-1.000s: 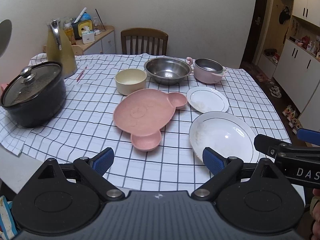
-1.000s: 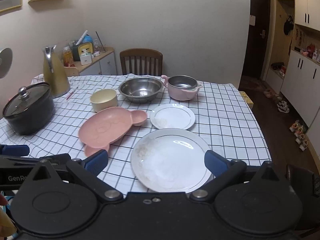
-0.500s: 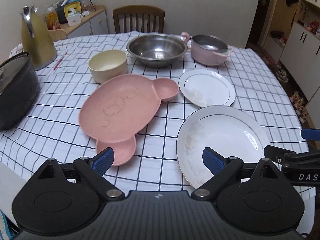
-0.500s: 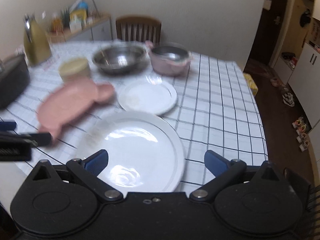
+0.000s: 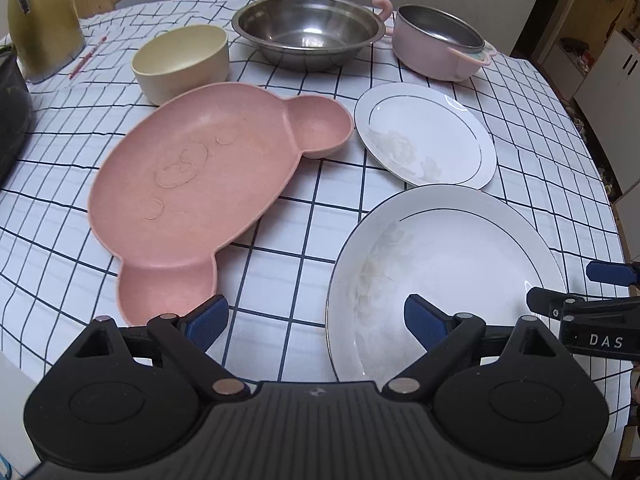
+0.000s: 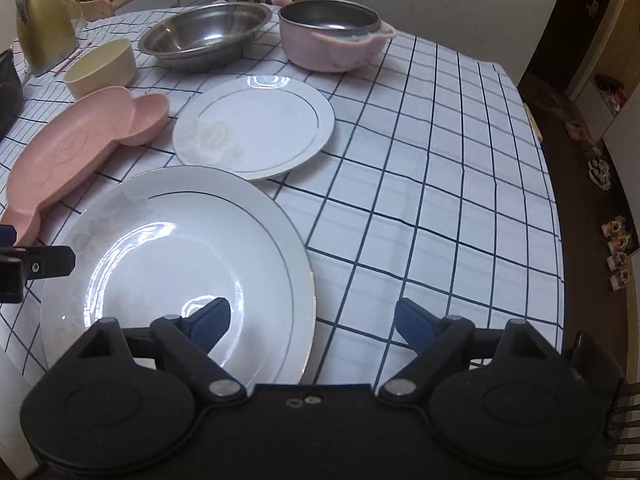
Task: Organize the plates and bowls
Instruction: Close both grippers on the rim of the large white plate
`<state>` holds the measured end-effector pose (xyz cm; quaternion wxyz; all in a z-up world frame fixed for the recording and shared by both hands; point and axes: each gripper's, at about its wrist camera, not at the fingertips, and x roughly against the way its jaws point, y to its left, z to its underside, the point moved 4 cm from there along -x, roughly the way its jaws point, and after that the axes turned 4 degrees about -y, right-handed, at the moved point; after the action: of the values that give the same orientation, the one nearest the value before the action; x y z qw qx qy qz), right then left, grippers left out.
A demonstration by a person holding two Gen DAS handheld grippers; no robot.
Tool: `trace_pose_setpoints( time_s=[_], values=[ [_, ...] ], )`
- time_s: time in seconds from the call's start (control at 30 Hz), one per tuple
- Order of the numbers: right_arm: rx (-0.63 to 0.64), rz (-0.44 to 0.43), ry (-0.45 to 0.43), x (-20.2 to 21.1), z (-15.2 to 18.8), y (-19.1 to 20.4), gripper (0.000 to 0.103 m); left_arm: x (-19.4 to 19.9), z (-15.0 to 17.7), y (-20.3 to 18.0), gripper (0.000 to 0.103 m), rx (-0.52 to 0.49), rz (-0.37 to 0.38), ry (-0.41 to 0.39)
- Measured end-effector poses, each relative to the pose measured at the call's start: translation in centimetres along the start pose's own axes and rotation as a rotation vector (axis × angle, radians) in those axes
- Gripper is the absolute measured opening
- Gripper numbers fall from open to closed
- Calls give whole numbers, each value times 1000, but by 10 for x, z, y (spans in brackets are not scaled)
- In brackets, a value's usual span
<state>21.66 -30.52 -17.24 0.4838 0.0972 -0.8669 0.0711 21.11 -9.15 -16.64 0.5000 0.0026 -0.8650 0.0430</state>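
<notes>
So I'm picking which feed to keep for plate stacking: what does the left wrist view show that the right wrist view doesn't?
Only the left wrist view shows the whole pink bear plate, both ear cups included, and the open left gripper.

Only the right wrist view shows the bare tablecloth right of the plates, the floor beyond, and the open right gripper straddling the large white plate's rim.

Both show the small white plate, cream bowl, steel bowl and pink pot.

Both claws pointed steeply downward. The left claw (image 5: 316,316) was spread wide; the right claw (image 6: 312,320) had just been closing, nothing gripped.
</notes>
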Motion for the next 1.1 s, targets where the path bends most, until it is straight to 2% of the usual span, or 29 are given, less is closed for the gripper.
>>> trace_pose_setpoints(
  time_s=[0.13,0.3,0.67,0.7,0.83,0.9,1.0,1.1],
  values=[
    [-30,-32,29,-9,-4,-12,85,-8,-3,1,92,17,3,21],
    [-96,-93,87,-20,-6,-23,75,-19,-4,4,74,32,-14,52],
    [-136,-172,121,-23,-2,-24,49,-28,2,11,72,116,41,116],
    [-139,-181,121,-23,-1,-24,45,-29,2,10,66,113,49,120],
    [-148,-201,121,-21,0,-22,37,-28,2,8,52,120,68,122],
    [-161,-216,128,-21,1,-22,33,-28,1,7,38,130,90,126],
    [-190,-248,127,-19,2,-21,20,-28,1,4,27,129,115,128],
    [-205,-239,119,-17,3,-21,18,-26,1,0,22,107,115,122]
  ],
)
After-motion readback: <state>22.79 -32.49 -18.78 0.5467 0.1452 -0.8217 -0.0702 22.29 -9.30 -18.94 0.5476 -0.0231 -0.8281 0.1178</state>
